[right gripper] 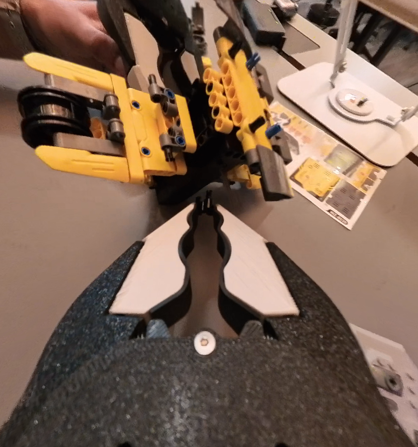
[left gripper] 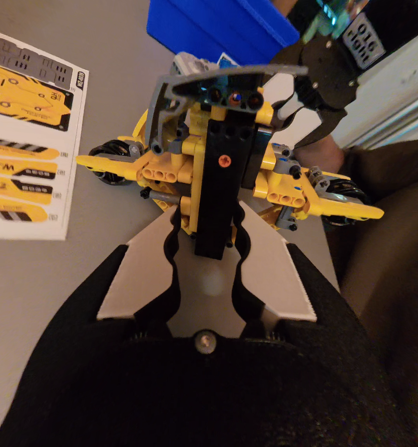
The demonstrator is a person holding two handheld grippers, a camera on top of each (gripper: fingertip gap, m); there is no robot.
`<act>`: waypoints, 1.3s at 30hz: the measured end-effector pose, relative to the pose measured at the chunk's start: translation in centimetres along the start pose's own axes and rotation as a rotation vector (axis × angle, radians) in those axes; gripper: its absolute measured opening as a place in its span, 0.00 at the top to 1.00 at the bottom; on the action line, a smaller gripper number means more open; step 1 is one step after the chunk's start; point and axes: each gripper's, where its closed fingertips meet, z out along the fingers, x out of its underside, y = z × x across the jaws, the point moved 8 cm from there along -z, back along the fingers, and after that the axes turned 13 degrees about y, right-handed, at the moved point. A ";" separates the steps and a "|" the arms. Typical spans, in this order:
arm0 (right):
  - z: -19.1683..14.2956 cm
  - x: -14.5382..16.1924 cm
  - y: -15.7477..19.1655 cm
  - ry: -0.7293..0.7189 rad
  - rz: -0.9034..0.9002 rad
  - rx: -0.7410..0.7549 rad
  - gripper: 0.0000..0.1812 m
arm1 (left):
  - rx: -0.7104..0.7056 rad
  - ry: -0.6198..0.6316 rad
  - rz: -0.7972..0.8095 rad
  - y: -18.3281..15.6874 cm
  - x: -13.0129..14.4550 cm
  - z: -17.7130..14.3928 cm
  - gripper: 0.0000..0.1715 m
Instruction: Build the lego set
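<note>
The left gripper (left gripper: 208, 217) has its jaws closed on the black centre beam (left gripper: 223, 188) of a yellow and black brick-built model vehicle (left gripper: 193, 167), which is held clear above the grey worktop (left gripper: 111, 266). The model carries black wheels (left gripper: 111, 167) at either side and a grey curved panel (left gripper: 227, 75) at its far end. The right gripper (right gripper: 204, 205) has its jaws nearly together, pinching a small black pin (right gripper: 205, 203); the pin sits just beside the underside of the model, and whether it touches the model cannot be told. In the left wrist view the right gripper (left gripper: 297, 125) appears at the far side of the model. A sticker sheet (left gripper: 31, 135) in yellow, grey and black lies flat on the worktop, left of the model in that view. A blue bin (left gripper: 217, 31) stands beyond the model. In the right wrist view a white stand base (right gripper: 363, 116) rests on the worktop past the sticker sheet, and a person's hand (right gripper: 65, 31) is at the top left behind the left gripper.
</note>
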 end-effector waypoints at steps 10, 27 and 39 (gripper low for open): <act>1.3 -0.1 3.7 0.055 0.019 -0.314 0.94 | -0.070 -0.173 -0.144 -3.6 4.4 -1.9 0.78; 2.3 -0.2 4.6 0.071 0.020 -0.327 0.94 | 0.053 -0.252 -0.260 -2.7 4.6 -1.9 0.78; 2.5 -0.1 4.4 0.069 0.030 -0.316 0.94 | 0.219 -0.392 -0.484 -1.3 5.9 -2.7 0.79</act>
